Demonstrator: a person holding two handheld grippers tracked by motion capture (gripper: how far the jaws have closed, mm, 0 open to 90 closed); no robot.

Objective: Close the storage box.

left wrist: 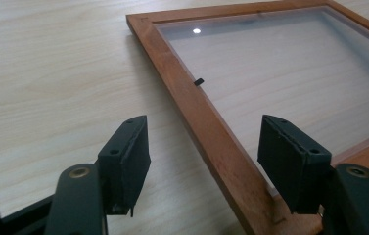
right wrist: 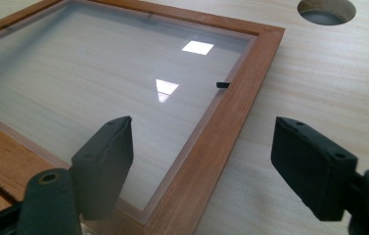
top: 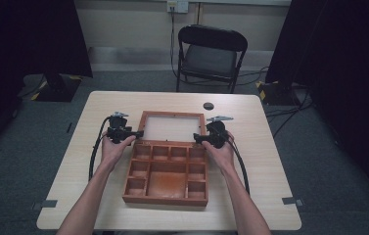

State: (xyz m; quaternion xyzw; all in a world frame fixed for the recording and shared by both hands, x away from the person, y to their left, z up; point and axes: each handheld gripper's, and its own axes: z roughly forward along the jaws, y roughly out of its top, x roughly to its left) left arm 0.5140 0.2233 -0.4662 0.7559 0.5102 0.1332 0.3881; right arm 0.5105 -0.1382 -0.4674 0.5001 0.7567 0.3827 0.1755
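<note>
My left claw (top: 139, 132) gapes wide astride the glazed lid's (top: 172, 127) nine o'clock rail; my right claw (top: 196, 138) gapes wide astride its three o'clock rail. The wooden compartment box (top: 167, 172) sits mid-counter (top: 99, 112).

The high view is soft and dim, its corners falling to black beside the evenly lit tabletop (top: 260, 147). Overhead lamps leave bright glare spots on the pane (right wrist: 123, 83). Each claw's near parts blur slightly.

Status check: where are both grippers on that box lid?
Left gripper open astride glazed wooden lid's left rail. Right gripper open astride right rail. Nothing blocking.
</note>
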